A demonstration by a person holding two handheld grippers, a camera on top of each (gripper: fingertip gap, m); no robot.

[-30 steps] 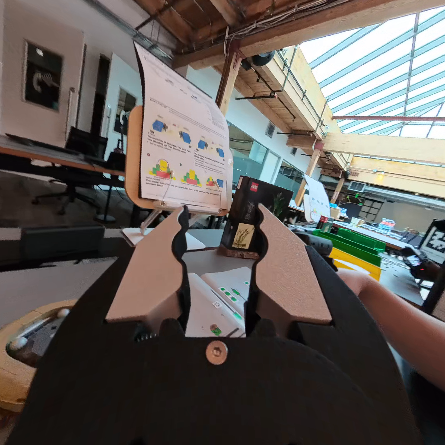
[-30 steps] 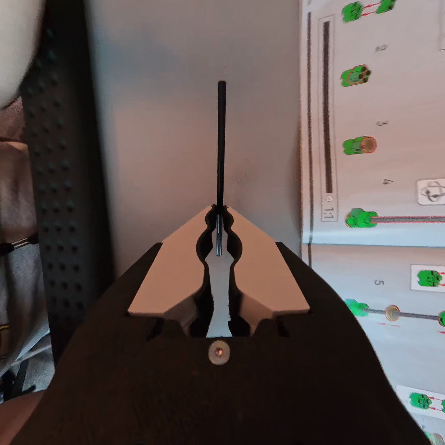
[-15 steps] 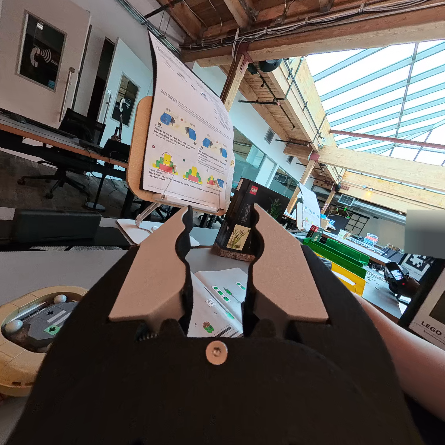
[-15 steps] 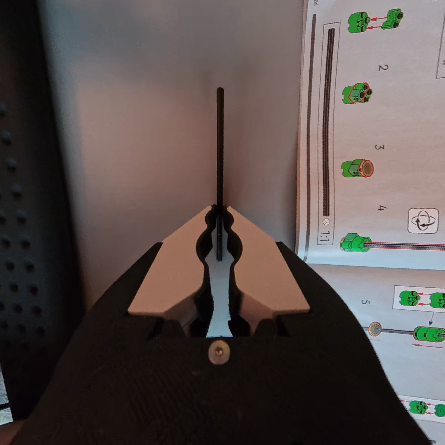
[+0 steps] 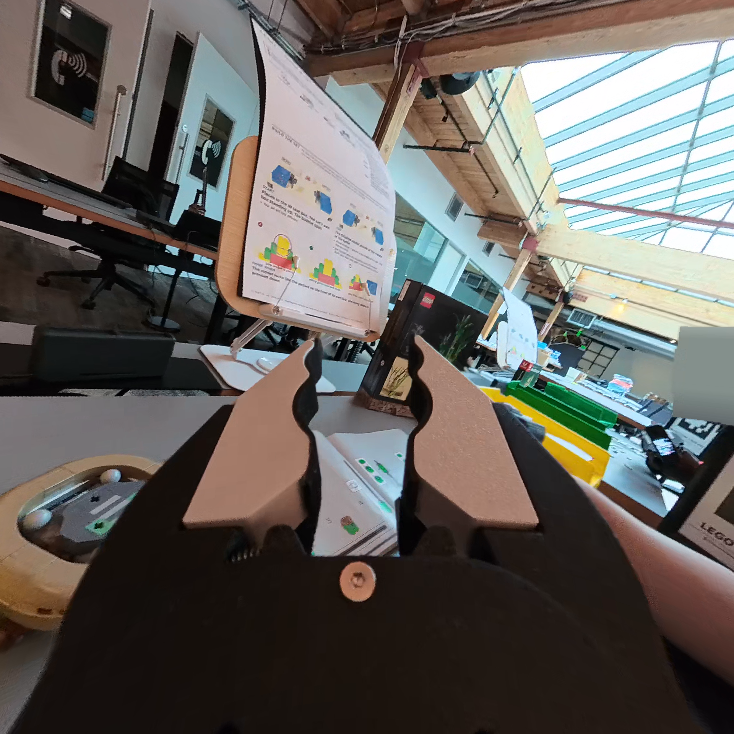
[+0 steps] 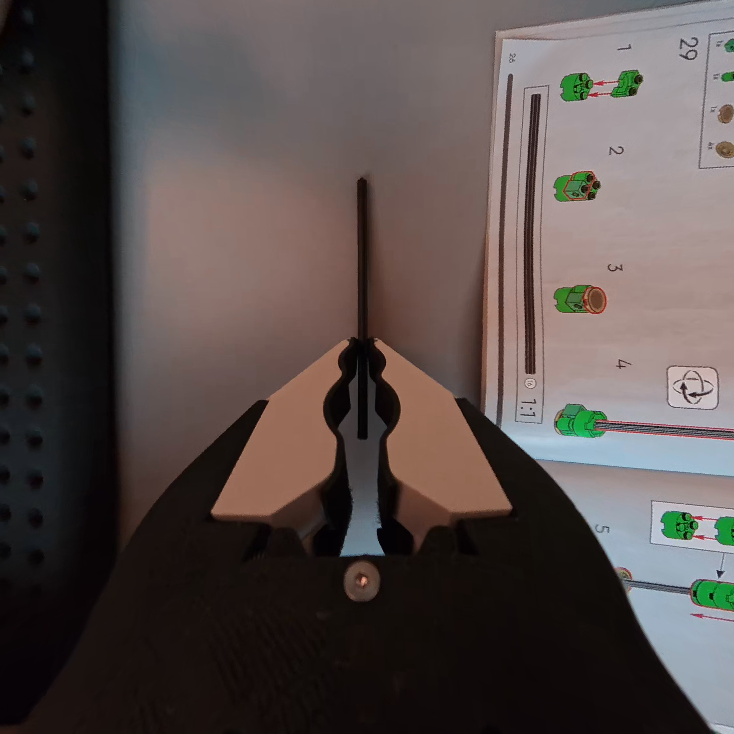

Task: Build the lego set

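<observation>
Rod: thin black rod pinched at the very tips of the right gripper, running straight up the middle of the right wrist view – its long axis in line with the fingers, most of its length out past them, a short tail back between them
Right gripper: closed down on the rod, tips all but meeting around it
Left gripper: left gripper stands open with a clear gap and nothing in it, pointing across the table toward the far end of the room
Key relation: the rod points away from the right fingers over bare grey tabletop; the open instruction booklet lies flat at the right of that frame, its drawn full-length rod nearly parallel to the real one and just beside it
Likely step: judging by the page, the rod is to be threaded endwise through small green round pieces – no such loose piece shows in either view, so the free left gripper would have to fetch one
Build so far: tan oval base with grey inner parts sits at the lower left of the left wrist view, closer to the left gripper
Writing and brands: black set box stands upright mid-frame with a red brand logo and a plant picture; a printed sheet on a wooden stand carries coloured brick diagrams and text; the booklet shows step numbers and a scale mark
Elsewhere: yellow bin and green bin at right
</observation>
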